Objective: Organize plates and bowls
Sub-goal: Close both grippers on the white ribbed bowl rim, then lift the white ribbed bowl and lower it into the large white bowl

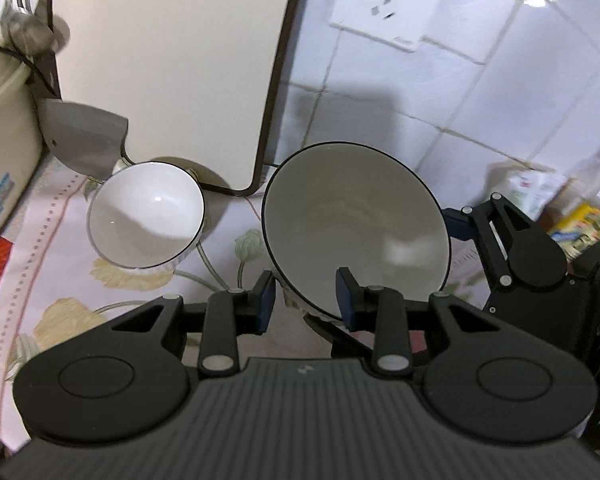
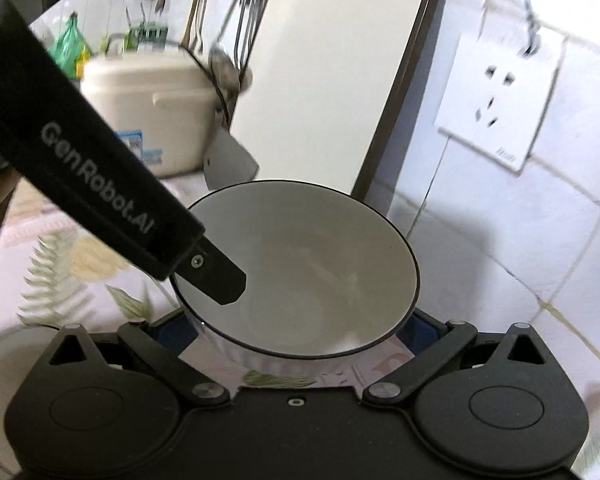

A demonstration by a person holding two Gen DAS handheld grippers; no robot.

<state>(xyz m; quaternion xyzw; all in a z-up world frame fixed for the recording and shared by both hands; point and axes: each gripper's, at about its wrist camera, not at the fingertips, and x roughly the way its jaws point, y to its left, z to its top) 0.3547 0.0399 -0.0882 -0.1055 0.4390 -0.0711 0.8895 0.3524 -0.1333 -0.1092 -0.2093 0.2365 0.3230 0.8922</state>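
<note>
Big bowl [image 2: 300, 272] on cloth [image 1: 60, 240], cradled between wide-spread right gripper [image 2: 296, 332] fingers, apparently for lifting. Left gripper [image 1: 306, 294] apart, straddling near rim, steadying. Small bowl [image 1: 146, 216] just beside, probable nesting partner.

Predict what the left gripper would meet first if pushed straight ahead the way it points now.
Most likely the large bowl: the left gripper has its open jaws straddling the near rim, one finger inside, one outside. Depth is uncertain.
</note>
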